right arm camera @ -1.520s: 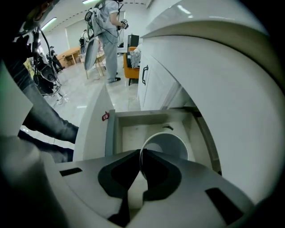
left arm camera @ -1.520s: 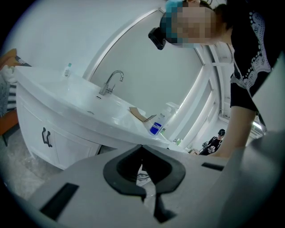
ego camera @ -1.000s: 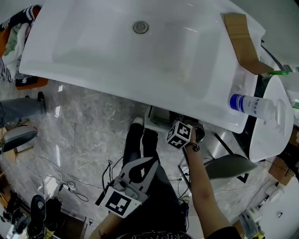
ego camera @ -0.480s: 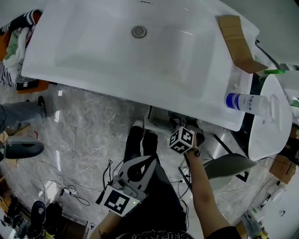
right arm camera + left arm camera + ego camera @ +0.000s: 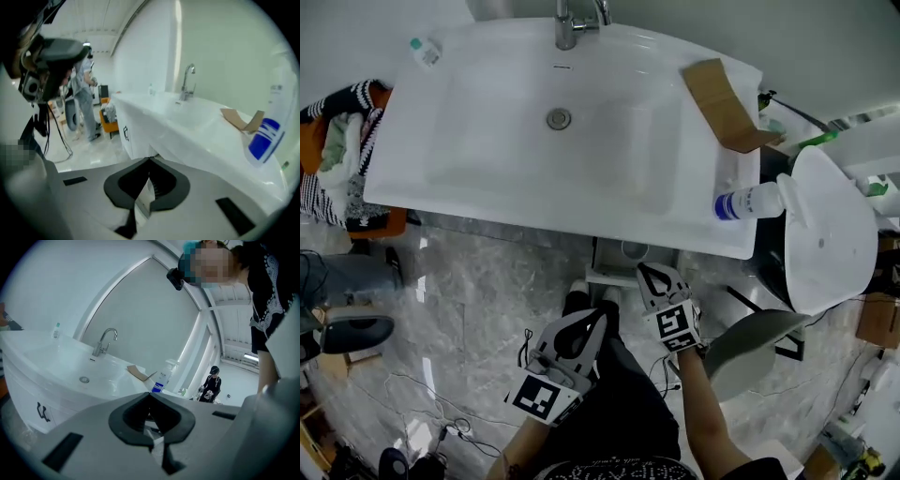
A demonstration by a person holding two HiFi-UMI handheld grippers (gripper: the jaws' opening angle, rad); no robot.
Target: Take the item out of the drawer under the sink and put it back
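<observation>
The white sink (image 5: 487,187) with its faucet (image 5: 567,19) fills the top of the head view. Below its front edge a small part of the cabinet (image 5: 619,255) shows; I cannot see into a drawer or pick out any item. My right gripper (image 5: 654,274) points at that edge, shut, with nothing between its jaws (image 5: 150,160). My left gripper (image 5: 586,323) hangs lower by the person's legs, also shut and empty (image 5: 150,395). In the right gripper view the cabinet front (image 5: 133,140) carries a dark handle mark.
On the sink's right end lie a folded cardboard piece (image 5: 722,101) and a blue-labelled bottle (image 5: 748,202). A small bottle (image 5: 425,52) stands back left. A white round lid (image 5: 830,234) and grey seat (image 5: 750,342) crowd the right. Clothes (image 5: 342,159) lie left; cables (image 5: 441,394) cross the floor.
The head view has pulled back, so the faucet now shows. My right gripper has come out from under the sink's edge toward the person. The left gripper has barely moved.
</observation>
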